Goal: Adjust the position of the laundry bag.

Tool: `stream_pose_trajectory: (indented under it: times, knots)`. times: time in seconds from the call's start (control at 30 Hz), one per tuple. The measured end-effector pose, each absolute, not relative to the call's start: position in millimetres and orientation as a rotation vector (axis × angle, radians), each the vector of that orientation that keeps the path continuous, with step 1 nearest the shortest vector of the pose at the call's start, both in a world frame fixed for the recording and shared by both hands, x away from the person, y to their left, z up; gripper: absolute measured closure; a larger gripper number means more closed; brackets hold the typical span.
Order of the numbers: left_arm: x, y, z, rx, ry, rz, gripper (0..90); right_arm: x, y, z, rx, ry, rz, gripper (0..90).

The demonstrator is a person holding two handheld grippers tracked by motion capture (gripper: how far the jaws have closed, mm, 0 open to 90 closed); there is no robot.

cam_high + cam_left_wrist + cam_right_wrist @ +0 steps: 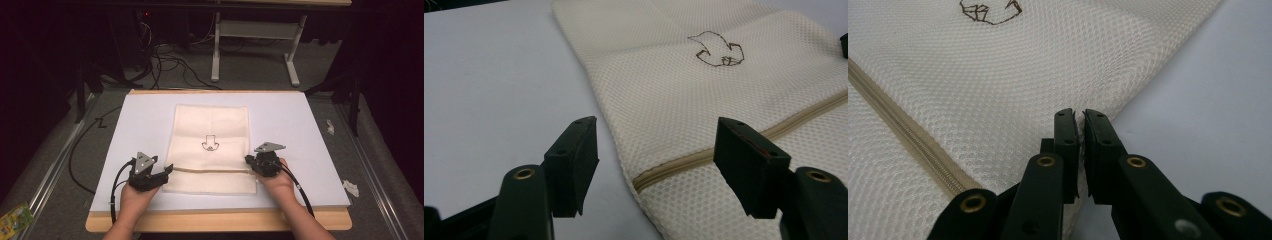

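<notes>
My right claw (1081,150) pinches the bag's (210,127) right edge, so my wide-spread left claw (656,165) should bite the zip (704,157) end squarely.

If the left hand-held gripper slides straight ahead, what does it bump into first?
Probably the cream mesh bag. The left hand-held gripper stands open at the bag's edge, where the zipper ends, so the mesh lies just ahead, though depth is unclear.

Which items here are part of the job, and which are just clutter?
In play:
- mesh laundry bag, flat on the white board
- its zipper
- left gripper, jaws open at the zipper end
- right gripper, jaws closed at the bag's edge

Lying about:
- green packet on the floor
- crumpled white scraps
- cables on the floor behind
</notes>
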State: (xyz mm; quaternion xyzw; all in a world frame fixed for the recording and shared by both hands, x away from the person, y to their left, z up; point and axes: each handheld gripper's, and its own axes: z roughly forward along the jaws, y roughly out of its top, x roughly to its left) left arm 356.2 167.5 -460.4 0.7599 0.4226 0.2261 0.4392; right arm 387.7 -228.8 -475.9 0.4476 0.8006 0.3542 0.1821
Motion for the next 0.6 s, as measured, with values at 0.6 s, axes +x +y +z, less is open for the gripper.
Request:
stream_pose_trajectory:
  times: [0.6]
  knots:
    - [358, 177, -459, 1.855, 1.056, 0.541, 34.7, 374, -277, -462, 1.292, 2.188, 0.956, 86.0]
